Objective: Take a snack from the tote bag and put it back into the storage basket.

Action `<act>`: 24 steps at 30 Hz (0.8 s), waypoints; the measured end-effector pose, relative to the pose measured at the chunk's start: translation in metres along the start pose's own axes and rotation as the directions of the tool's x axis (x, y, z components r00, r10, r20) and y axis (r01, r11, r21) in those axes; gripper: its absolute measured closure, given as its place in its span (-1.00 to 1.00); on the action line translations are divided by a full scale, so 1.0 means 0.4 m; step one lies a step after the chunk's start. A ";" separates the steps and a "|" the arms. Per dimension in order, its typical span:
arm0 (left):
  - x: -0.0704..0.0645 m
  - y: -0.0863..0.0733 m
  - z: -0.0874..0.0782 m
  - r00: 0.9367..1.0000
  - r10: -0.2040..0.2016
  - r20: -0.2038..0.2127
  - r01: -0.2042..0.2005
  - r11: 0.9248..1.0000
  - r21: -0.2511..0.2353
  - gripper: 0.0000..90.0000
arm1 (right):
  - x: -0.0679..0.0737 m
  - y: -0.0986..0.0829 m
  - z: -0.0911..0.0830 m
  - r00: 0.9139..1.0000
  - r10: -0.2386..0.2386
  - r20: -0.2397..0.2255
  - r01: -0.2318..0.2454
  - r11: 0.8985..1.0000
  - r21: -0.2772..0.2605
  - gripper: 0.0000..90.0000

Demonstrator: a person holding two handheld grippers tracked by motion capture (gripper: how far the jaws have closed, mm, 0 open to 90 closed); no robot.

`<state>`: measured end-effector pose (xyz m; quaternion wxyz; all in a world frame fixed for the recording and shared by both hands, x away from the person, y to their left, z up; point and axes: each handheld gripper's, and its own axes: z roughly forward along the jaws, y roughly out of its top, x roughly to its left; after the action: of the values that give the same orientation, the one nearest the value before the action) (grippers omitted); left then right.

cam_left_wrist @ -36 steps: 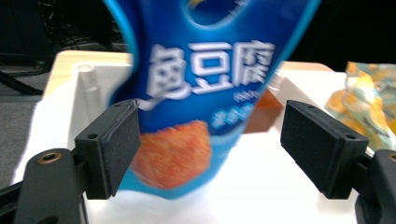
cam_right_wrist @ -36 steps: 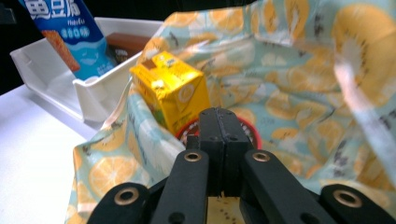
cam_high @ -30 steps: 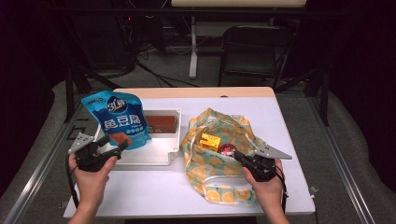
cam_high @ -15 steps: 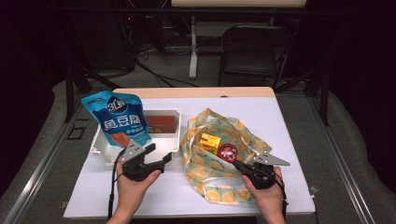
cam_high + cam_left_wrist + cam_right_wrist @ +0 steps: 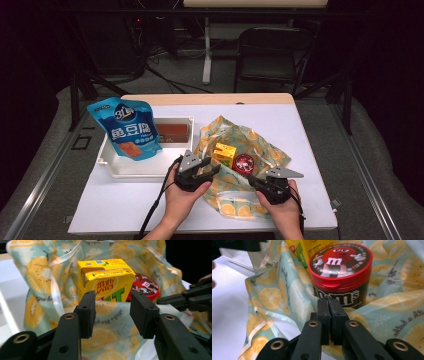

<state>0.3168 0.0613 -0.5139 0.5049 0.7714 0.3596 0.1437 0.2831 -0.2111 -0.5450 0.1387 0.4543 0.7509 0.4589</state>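
A yellow drink carton (image 5: 224, 151) and a red-lidded M&M's tub (image 5: 243, 162) stand on a lemon-print cloth bag (image 5: 260, 145). My left gripper (image 5: 211, 168) is at the bag's near left side. Its jaws are open and point at the carton (image 5: 106, 281), which stands just beyond the fingertips; nothing is between them (image 5: 112, 305). My right gripper (image 5: 251, 179) is at the bag's near edge. Its jaws are shut (image 5: 328, 302) low over the cloth, just in front of the tub (image 5: 340, 275). I cannot tell whether a fold is pinched.
A white tray (image 5: 112, 167) lies left of the bag. A blue snack pouch (image 5: 127, 127) leans in it and a brown block (image 5: 172, 129) sits at its back. The table (image 5: 125, 205) ends near my hands. A chair (image 5: 272, 55) stands beyond the far edge.
My left gripper has moved right, from the tray's front left corner to the bag, and now faces the carton. The right gripper has stayed at the bag's near edge.
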 end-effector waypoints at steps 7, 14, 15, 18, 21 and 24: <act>0.032 -0.026 0.054 0.999 -0.043 0.007 0.042 0.995 0.095 0.56 | -0.009 0.000 -0.001 1.000 0.012 -0.028 -0.012 1.000 -0.002 0.95; 0.040 -0.081 0.107 0.997 -0.080 0.011 0.075 0.971 0.229 0.89 | -0.018 0.005 -0.016 0.999 0.022 -0.031 -0.022 0.999 -0.023 0.83; 0.042 -0.087 0.111 0.996 -0.084 0.015 0.078 0.967 0.241 0.92 | -0.019 0.008 -0.022 0.999 0.020 -0.031 -0.021 0.999 -0.040 0.77; 0.044 -0.089 0.108 0.995 -0.093 0.022 0.084 0.963 0.255 0.97 | -0.025 0.028 -0.058 0.999 0.003 -0.052 -0.010 0.991 -0.136 0.66; 0.043 -0.090 0.109 0.995 -0.097 0.019 0.088 0.961 0.263 0.99 | -0.042 0.050 -0.098 1.000 0.013 -0.010 -0.015 0.975 -0.223 0.67; 0.039 -0.090 0.108 0.996 -0.084 0.015 0.077 0.961 0.267 0.99 | -0.073 0.073 -0.102 0.998 0.039 0.056 -0.023 0.966 -0.256 0.62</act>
<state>0.3384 0.0513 -0.5672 0.4067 0.8190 0.3999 0.0634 0.2895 -0.2530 -0.5053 0.2114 0.4581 0.6739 0.5397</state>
